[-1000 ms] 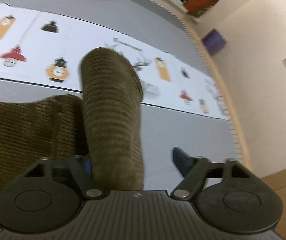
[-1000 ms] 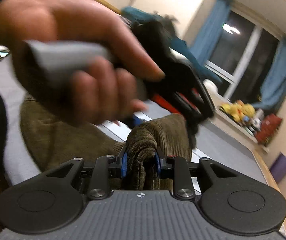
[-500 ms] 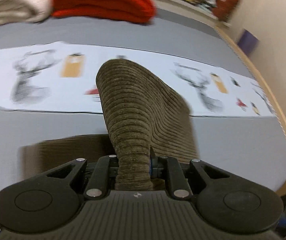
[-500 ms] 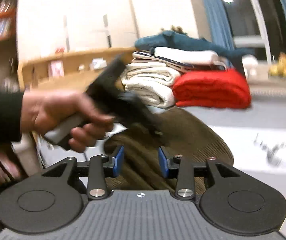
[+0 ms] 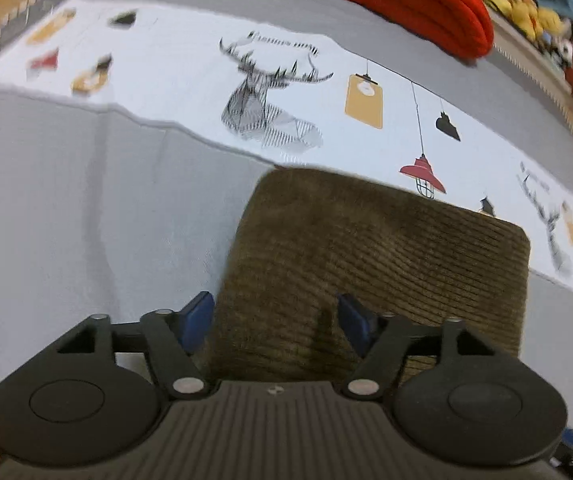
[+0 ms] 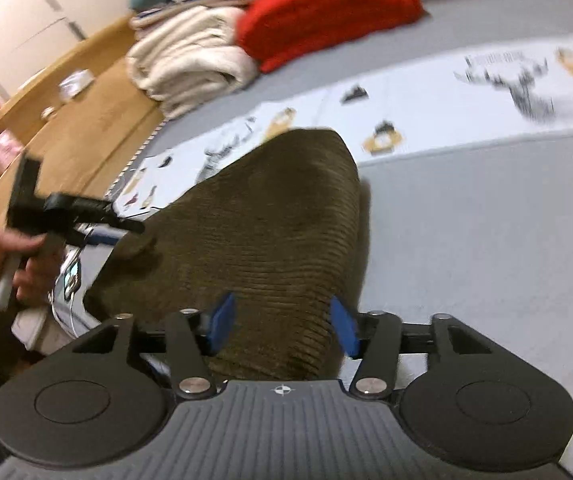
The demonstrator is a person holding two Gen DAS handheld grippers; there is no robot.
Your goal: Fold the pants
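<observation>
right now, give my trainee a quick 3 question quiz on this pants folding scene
1. True or false: the left gripper is clamped shut on the pants.
2. What colour is the folded blanket beside the cream one? A blue, B red, C green.
3. Which animal is printed on the white strip of the bed cover?

Key:
1. False: its jaws are opening, pads clear of the cloth.
2. B.
3. A deer head with antlers.

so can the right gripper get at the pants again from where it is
Probably yes: the right gripper is opening with the pants between its pads, not pressed. Nothing lies between them; the left gripper works the far edge.
</observation>
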